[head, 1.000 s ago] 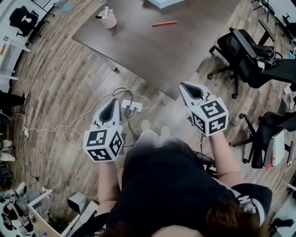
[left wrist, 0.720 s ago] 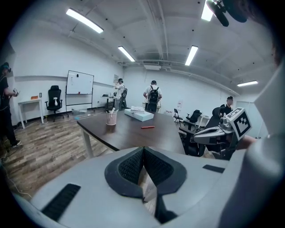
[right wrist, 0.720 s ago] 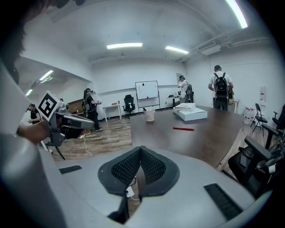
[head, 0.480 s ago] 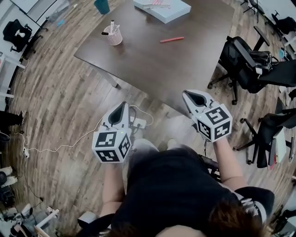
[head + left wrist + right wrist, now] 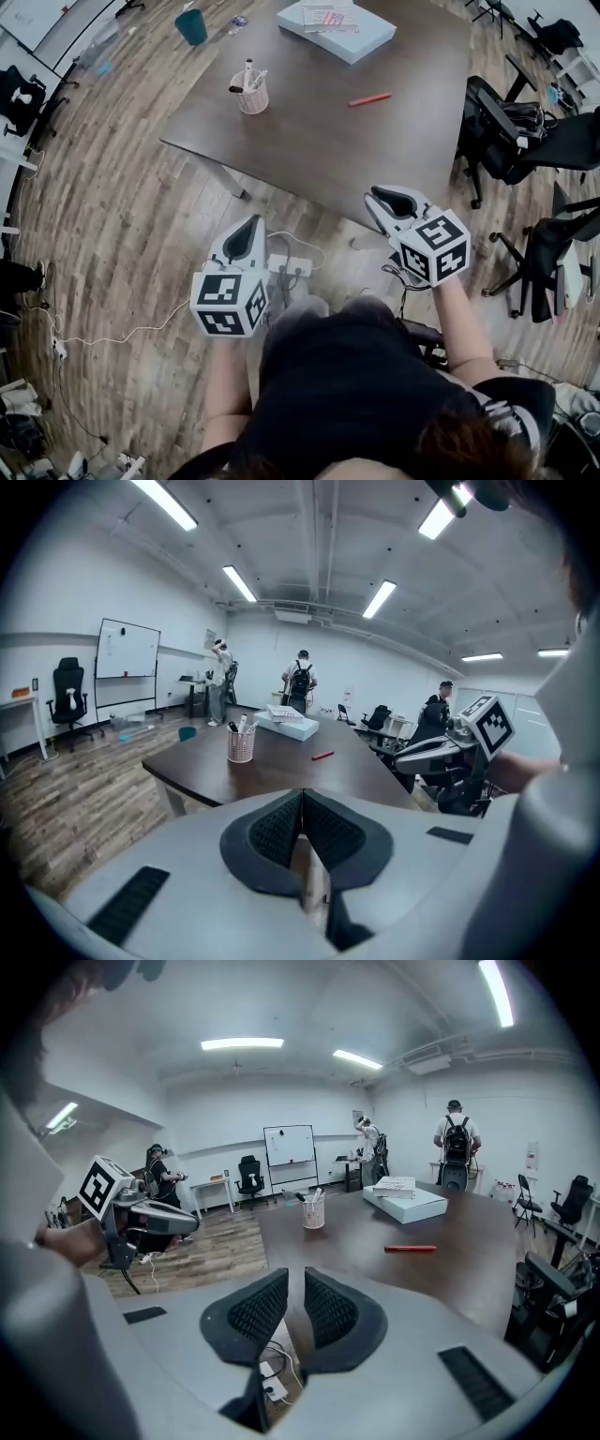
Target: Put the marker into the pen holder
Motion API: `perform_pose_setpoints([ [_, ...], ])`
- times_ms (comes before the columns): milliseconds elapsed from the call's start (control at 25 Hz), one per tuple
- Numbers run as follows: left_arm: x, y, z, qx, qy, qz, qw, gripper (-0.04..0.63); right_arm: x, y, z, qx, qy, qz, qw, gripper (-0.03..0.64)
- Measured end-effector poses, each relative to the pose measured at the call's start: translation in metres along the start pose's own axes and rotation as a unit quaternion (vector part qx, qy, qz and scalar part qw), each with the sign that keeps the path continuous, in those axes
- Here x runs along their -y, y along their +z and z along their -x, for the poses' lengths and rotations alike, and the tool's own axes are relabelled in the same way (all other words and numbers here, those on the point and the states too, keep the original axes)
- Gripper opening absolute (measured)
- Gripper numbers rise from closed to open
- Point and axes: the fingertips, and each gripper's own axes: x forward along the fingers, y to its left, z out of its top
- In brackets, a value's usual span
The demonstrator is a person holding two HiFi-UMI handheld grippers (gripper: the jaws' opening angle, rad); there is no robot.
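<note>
Task effectively at zero: red marker (image 5: 369,98) lies flat on the dark table (image 5: 319,141), out in the open on the right half, well apart from the mesh pen holder (image 5: 251,95) and just this side of the flat box (image 5: 337,28). The holder stands upright toward the table's left edge with a few pens already sticking out; looks like there's room for one more. Both grippers are held out in front of the person, over the wood floor and short of the table's near edge, and neither is anywhere near the marker or the holder. Left gripper (image 5: 303,794): jaws pressed together, nothing in them. Right gripper (image 5: 296,1283): jaws opening, narrow gap between the pads, nothing between them, only floor and a power strip (image 5: 270,1388) visible below. So nothing is done yet, and the marker is untouched. Left to do, as I read it: close the distance to the table, get a gripper down over the marker, clamp it, lift, carry it left to the holder, tip it roughly upright over the rim, let go. My guess is the right gripper takes it, since the marker sits on that side and that's the one opening, but that's a guess. Office chairs (image 5: 506,122) crowd the table's right side, so approach from the near edge looks cleaner
</note>
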Motion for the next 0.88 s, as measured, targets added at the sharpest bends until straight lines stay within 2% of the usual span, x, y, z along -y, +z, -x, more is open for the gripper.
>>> perform_pose_setpoints([
  [280,-0.029,0.003,-0.011,-0.007,-0.041,-0.019,0.9989,0.028,-0.022,0.023,-0.018,-0.021,-0.013,0.033,0.999,0.091],
  [440,-0.027,0.008,-0.023,-0.002,-0.061,-0.016,0.9980,0.028,-0.010,0.040,-0.020,-0.032,-0.019,0.060,0.998,0.123],
  [560,-0.030,0.013,-0.033,-0.006,-0.055,-0.013,0.9984,0.028,0.009,0.056,-0.025,-0.036,-0.026,0.084,0.996,0.127],
  [680,-0.034,0.024,-0.044,-0.005,-0.045,-0.012,0.9989,0.029,0.025,0.079,-0.030,-0.031,-0.014,0.104,0.994,0.133],
  [880,-0.044,0.049,-0.081,-0.005,-0.032,-0.010,0.9994,0.028,0.058,0.113,-0.049,-0.043,-0.010,0.184,0.982,0.141],
])
